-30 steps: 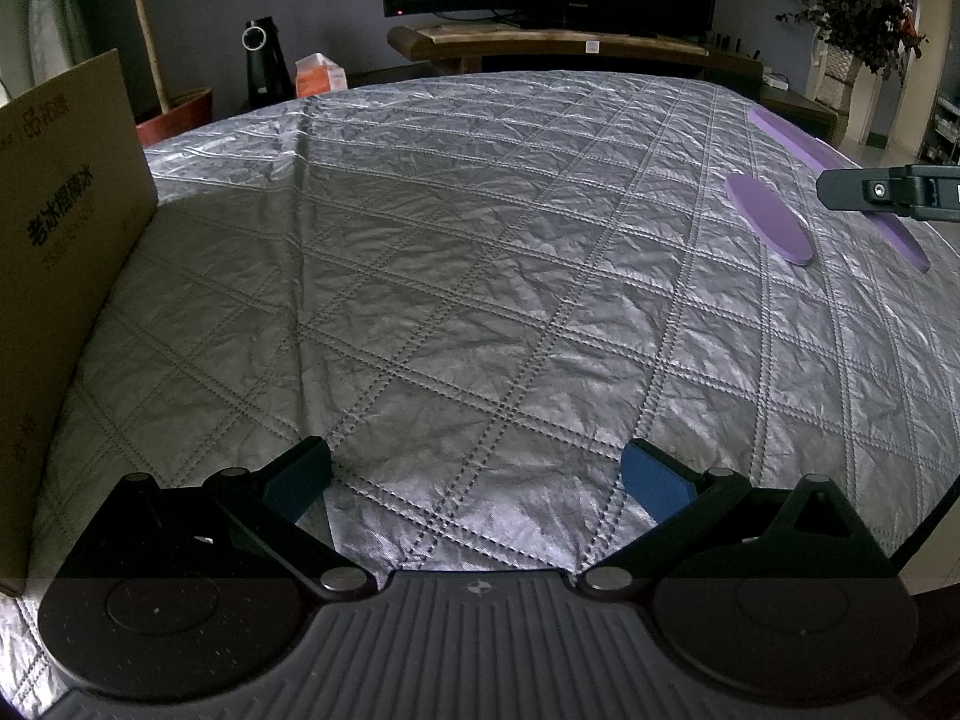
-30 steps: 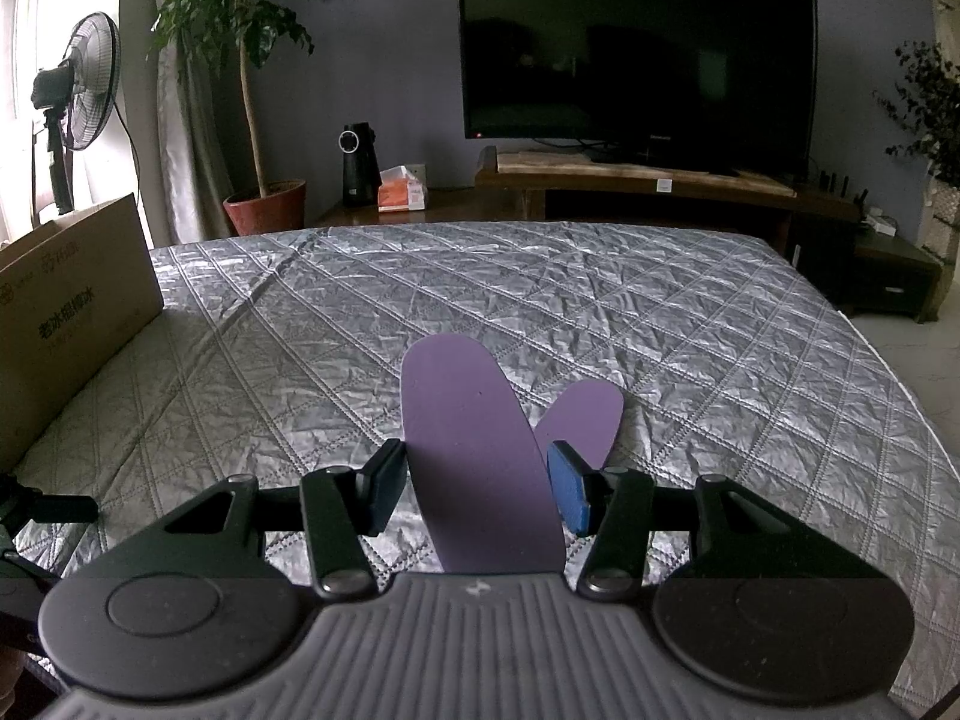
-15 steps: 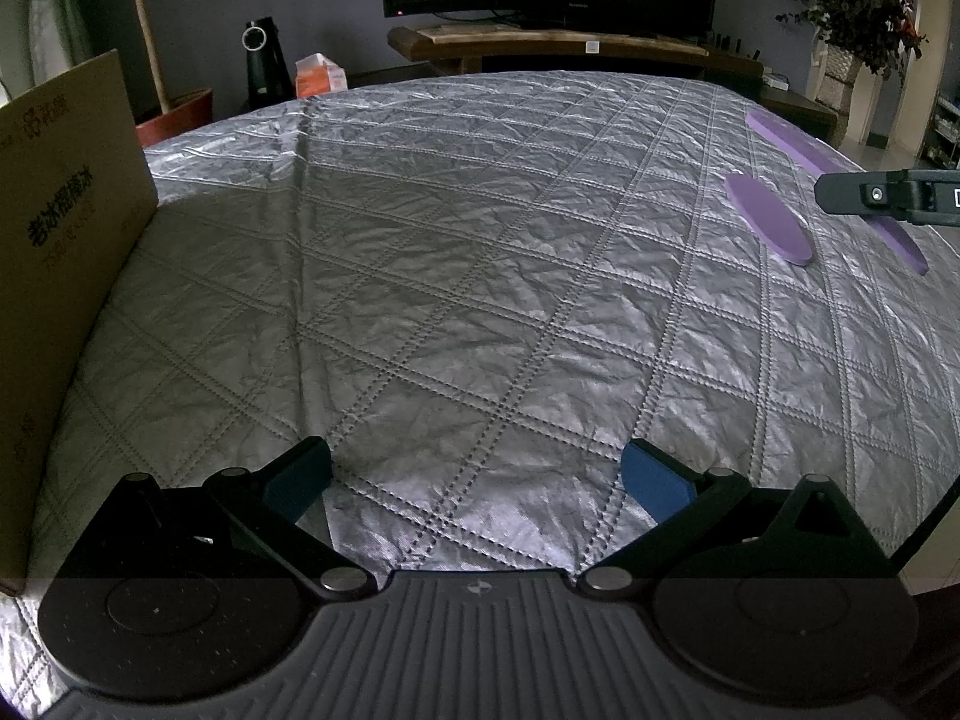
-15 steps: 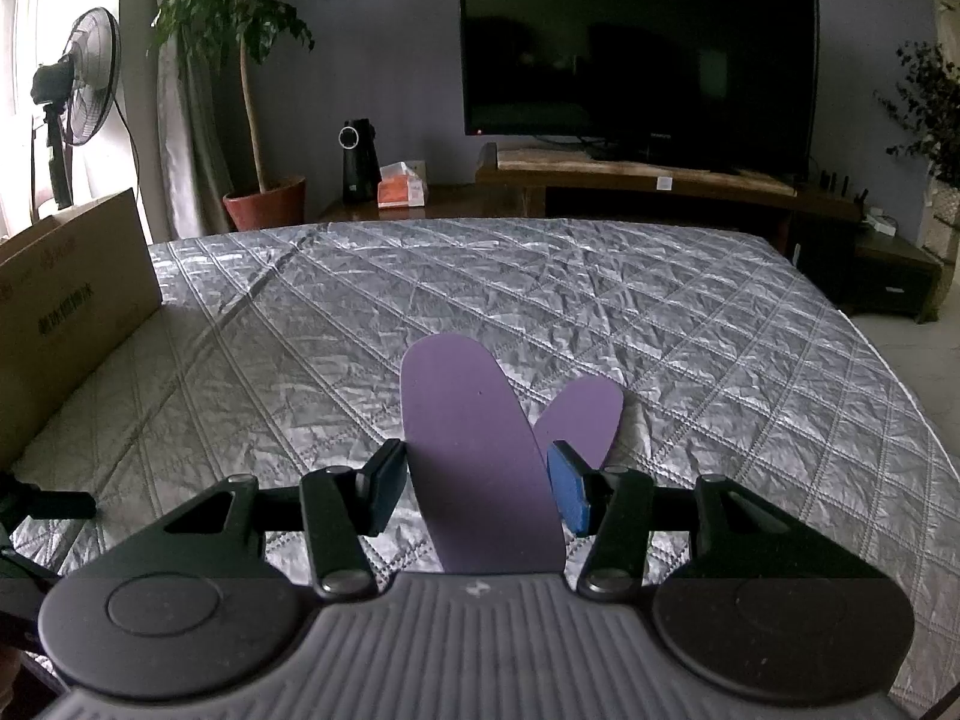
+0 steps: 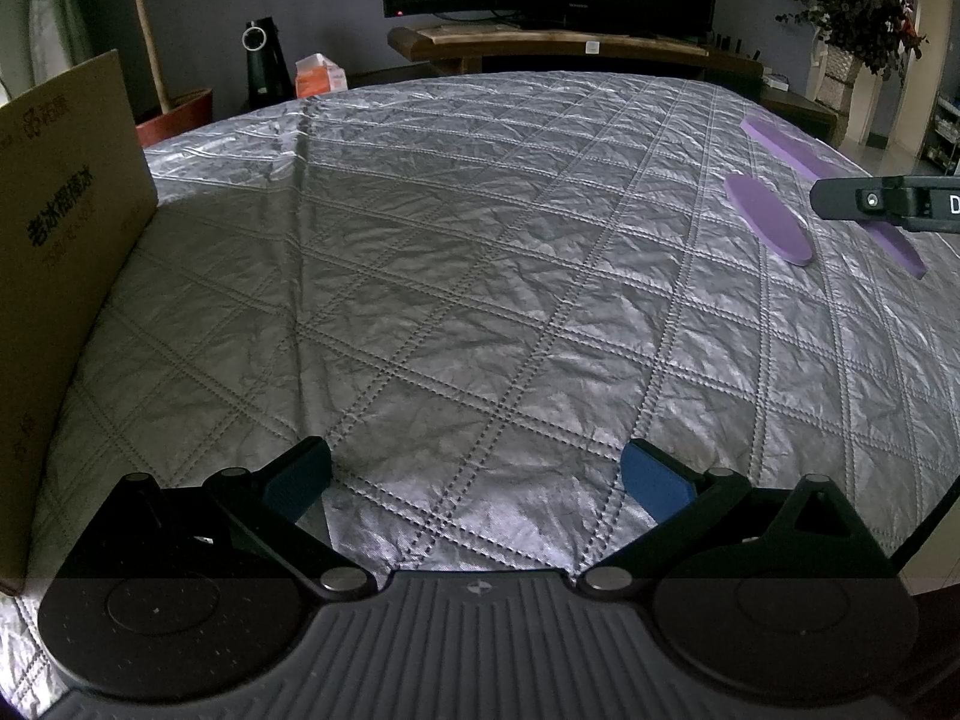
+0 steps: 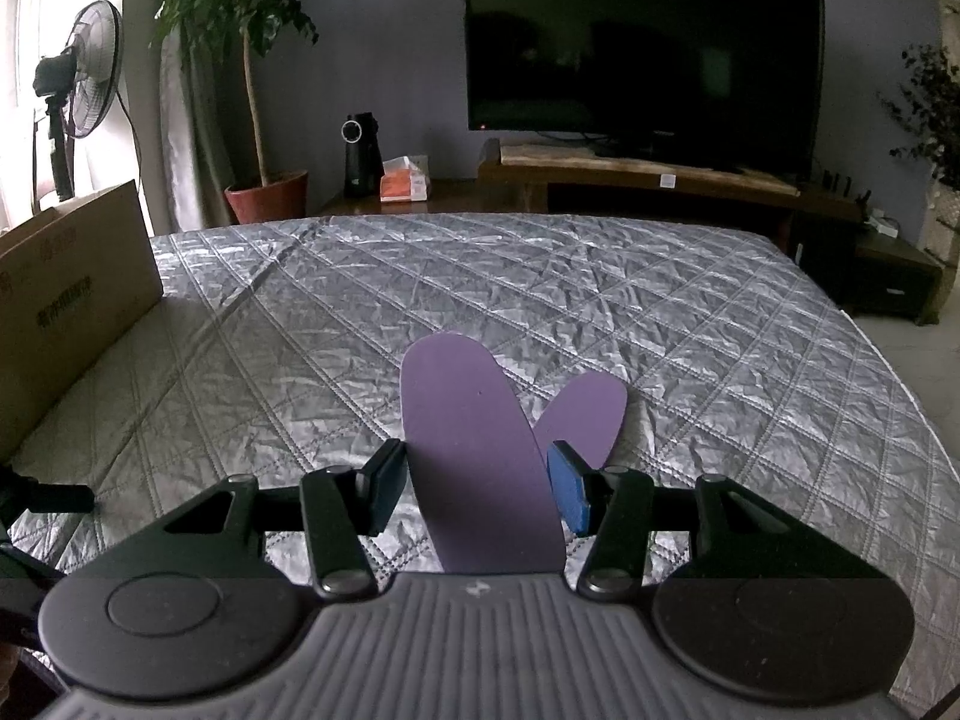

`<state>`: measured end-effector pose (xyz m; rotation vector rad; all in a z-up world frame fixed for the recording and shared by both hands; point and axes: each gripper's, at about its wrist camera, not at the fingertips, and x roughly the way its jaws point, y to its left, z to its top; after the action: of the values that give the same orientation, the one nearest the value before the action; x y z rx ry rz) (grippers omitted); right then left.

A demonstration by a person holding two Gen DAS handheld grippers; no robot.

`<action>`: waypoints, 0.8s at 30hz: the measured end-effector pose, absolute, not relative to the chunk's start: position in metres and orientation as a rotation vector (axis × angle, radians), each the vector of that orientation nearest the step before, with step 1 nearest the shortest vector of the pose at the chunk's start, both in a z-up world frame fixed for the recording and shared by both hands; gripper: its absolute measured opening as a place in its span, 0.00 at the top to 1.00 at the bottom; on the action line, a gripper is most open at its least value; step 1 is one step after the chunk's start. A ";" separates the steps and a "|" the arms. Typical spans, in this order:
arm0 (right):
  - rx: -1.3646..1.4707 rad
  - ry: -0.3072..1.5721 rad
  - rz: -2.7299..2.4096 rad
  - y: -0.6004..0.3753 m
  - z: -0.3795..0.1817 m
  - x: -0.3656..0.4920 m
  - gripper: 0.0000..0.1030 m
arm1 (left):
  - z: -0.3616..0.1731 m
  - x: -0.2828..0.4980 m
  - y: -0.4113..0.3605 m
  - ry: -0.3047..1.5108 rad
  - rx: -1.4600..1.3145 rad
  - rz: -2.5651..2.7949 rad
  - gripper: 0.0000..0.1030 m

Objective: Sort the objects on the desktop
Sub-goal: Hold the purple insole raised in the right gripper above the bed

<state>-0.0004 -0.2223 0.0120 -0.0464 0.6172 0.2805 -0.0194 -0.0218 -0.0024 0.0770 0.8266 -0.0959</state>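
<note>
In the right wrist view a long purple insole [image 6: 480, 450] sticks out forward between the blue pads of my right gripper [image 6: 480, 483], which is shut on its two side edges. It is held above the silver quilted cloth [image 6: 300, 360]. A second purple insole [image 6: 591, 417] lies flat on the cloth just behind and to the right of it. The left wrist view shows both at far right: the lying insole [image 5: 768, 219] and the held insole [image 5: 786, 144]. My left gripper [image 5: 477, 474] hangs open over bare cloth, nothing between its fingers.
An open cardboard box [image 6: 66, 300] stands on the cloth's left side, also the cardboard box [image 5: 60, 228] beside my left gripper. Beyond the far edge are a TV [image 6: 642, 42] on a wooden stand, a potted plant [image 6: 264, 192], a fan [image 6: 84, 84] and a tissue box [image 6: 405, 180].
</note>
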 end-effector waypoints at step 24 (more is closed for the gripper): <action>-0.050 0.594 0.313 -0.214 0.017 -0.009 0.53 | -0.002 -0.021 -0.023 0.820 0.086 -0.098 0.00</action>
<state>-0.0085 -0.2139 0.0166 -0.0503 0.5942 0.3129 -0.0208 -0.0229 -0.0019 0.0858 0.8201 -0.0980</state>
